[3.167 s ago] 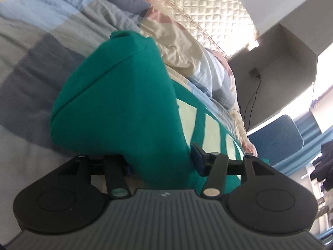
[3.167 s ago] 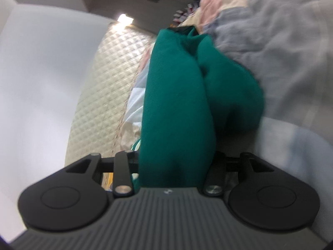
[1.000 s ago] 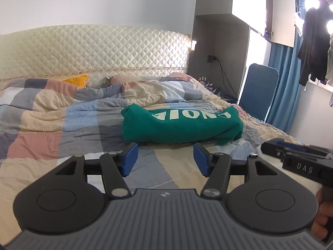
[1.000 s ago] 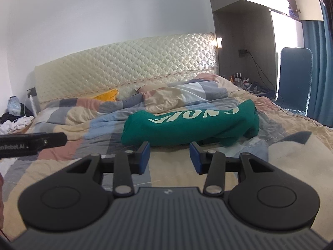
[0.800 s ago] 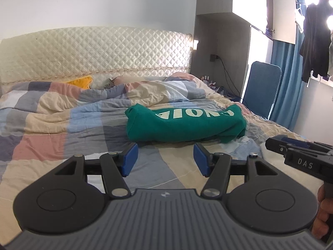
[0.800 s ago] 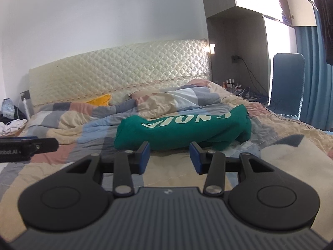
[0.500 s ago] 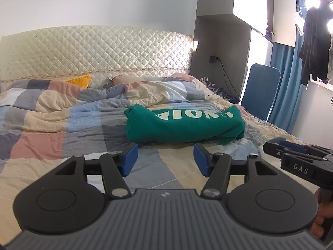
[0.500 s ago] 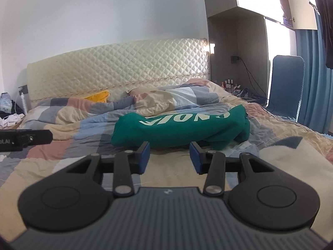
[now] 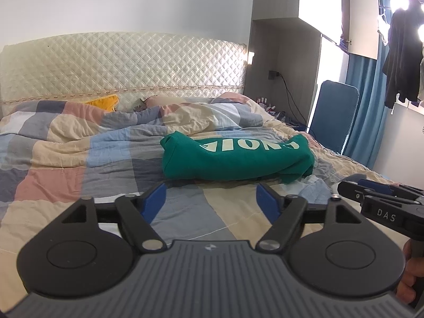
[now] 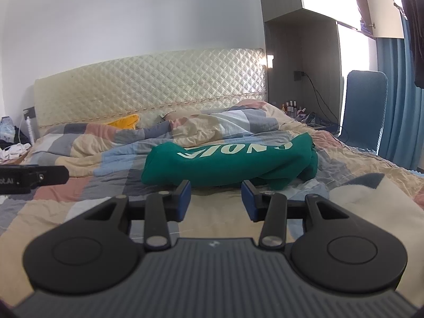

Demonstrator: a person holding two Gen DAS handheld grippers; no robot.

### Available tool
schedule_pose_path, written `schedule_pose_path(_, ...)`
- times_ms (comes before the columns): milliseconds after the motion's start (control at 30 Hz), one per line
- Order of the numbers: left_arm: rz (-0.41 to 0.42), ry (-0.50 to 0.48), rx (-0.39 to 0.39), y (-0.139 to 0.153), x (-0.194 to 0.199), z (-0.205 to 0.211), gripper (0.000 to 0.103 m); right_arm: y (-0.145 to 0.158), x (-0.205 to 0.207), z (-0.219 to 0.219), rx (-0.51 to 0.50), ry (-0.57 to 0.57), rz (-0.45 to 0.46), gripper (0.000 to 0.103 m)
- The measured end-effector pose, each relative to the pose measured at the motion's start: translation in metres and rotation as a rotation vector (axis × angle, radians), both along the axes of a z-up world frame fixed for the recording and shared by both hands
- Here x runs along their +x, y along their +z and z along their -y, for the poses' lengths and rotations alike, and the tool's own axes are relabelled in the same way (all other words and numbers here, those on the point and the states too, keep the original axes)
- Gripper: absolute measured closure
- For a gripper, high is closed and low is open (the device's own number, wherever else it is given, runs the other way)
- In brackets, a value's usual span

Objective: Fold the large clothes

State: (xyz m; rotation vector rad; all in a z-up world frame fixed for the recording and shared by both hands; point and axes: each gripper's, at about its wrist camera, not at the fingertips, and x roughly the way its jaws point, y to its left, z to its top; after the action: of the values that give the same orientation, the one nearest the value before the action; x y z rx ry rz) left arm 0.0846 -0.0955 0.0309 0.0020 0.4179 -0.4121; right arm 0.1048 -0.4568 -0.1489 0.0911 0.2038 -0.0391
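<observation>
While its jaws have just been opening, the left gripper [image 9: 212,198] stands wide and empty; the right gripper [image 10: 216,198] is partly open, also empty. Both hover short of the folded green sweatshirt [image 9: 235,159], which lies on the checked quilt [image 9: 79,153] of the bed, below the quilted headboard [image 9: 119,66]. A blue chair [image 9: 334,116] stands right of the sweatshirt.

Quilted cream headboard [image 9: 124,63], patchwork bedspread [image 9: 66,159], blue curtains [image 9: 365,106], white wall [image 10: 132,26]
</observation>
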Motion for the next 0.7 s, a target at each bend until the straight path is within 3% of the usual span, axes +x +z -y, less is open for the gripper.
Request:
schedule_pose_path(167,0.020,0.029,0.011,0.0010,-0.0031,0.0023,0.005,-0.0003,0.0009,-0.0004,-0.005,0.001,-0.003,0.057)
schedule_pose_path(467,0.021,0.061,0.027,0.0030,-0.0012,0.0012,0.001,0.0001,-0.0006,-0.0011,-0.002,0.004,-0.003,0.057)
schedule_pose_path(633,0.002,0.071,0.023,0.0011,0.0021,0.0002,0.001,0.0013,-0.0031,-0.0018,-0.013,-0.006,0.012,0.052)
schedule_pose_path(700,-0.005,0.068,0.028,0.0002,0.0030,0.0008,0.001,0.0014,-0.0032,-0.0032,-0.022,-0.007,0.013,0.046)
